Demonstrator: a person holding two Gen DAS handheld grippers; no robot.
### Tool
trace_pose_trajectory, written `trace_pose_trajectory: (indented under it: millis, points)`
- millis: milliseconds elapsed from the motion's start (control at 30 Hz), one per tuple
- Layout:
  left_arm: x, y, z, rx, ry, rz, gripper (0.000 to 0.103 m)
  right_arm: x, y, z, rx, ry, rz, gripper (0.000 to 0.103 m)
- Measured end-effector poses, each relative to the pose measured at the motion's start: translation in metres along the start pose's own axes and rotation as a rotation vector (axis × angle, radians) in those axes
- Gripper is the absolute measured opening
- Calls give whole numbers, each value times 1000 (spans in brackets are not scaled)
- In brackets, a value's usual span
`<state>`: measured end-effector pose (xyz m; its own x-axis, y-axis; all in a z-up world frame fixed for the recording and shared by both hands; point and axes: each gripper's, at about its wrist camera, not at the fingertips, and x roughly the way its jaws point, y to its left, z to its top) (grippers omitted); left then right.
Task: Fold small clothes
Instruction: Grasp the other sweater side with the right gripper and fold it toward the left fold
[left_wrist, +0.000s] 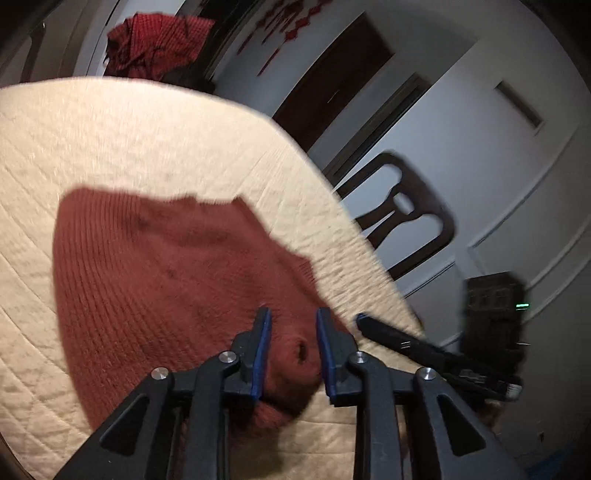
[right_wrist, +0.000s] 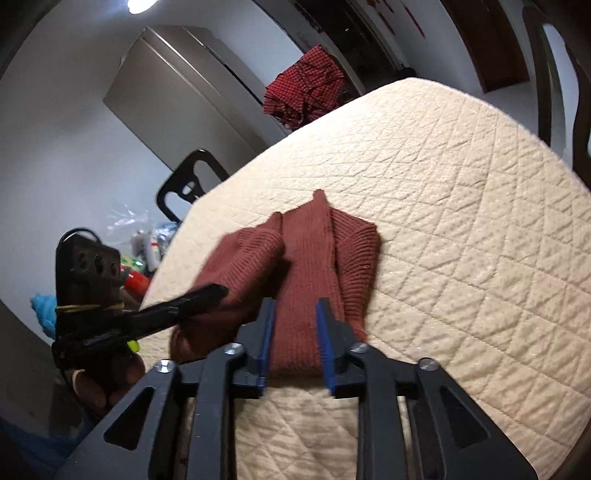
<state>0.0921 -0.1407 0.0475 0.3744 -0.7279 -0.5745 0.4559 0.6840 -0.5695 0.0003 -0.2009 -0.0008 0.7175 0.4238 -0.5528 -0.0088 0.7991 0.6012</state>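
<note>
A rust-red knit sweater (left_wrist: 147, 266) lies on the cream quilted table cover (left_wrist: 110, 129). In the right wrist view the sweater (right_wrist: 314, 251) is folded into a narrow bundle with the sleeves laid in. My left gripper (left_wrist: 291, 314) has a raised bunch of the sweater's near edge between its blue pads, and the knit fills the gap. My right gripper (right_wrist: 293, 304) stands over the bundle's near end with its jaws apart; the cloth lies flat between them. Each gripper shows in the other's view: the right gripper (left_wrist: 364, 319) and the left gripper (right_wrist: 218, 291).
A red checked cloth (right_wrist: 306, 88) hangs beyond the table's far edge. Dark wooden chairs (left_wrist: 402, 218) (right_wrist: 192, 177) stand at the sides. Bags and bottles (right_wrist: 140, 258) lie on the floor at the left. A hand (right_wrist: 99, 384) holds the left gripper. The quilted cover (right_wrist: 461, 184) spreads to the right.
</note>
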Motion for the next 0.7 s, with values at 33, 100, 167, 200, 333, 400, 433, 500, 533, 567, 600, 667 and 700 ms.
trace_pose_trajectory:
  millis: [33,100,167,200,333,400,433,500,533,567,600,667,700]
  points:
    - [-14,-1,2,11,-37,9,33,-4,-2,-2,15,1,28,40]
    - [-37,1,4,29,-112,64,39,1,0,0,39,14,96,48]
    - [-56,11,4,16,-162,126,39,10,6,2,39,47,133,48]
    - [-62,17,4,8,-175,152,39,15,9,3,38,65,145,48]
    - [-67,39,-8,-30,-174,246,39,38,13,-3,63,166,195,48]
    - [-63,49,-15,-50,-159,256,39,43,14,-6,92,188,234,48]
    - [-62,51,-18,-55,-151,260,39,44,14,-6,111,195,256,48]
    - [-58,55,-24,-53,-142,261,39,45,15,-6,141,212,277,51]
    - [-56,55,-26,-47,-138,262,39,45,15,-6,155,217,285,54]
    - [-57,58,-25,-42,-135,262,39,45,14,-5,170,222,293,59]
    - [-53,56,-25,-34,-132,264,39,45,12,-4,181,226,296,61]
    - [-51,56,-26,-20,-135,270,39,48,12,-2,194,238,288,61]
    - [-49,56,-25,-17,-135,270,39,52,12,-1,194,253,260,61]
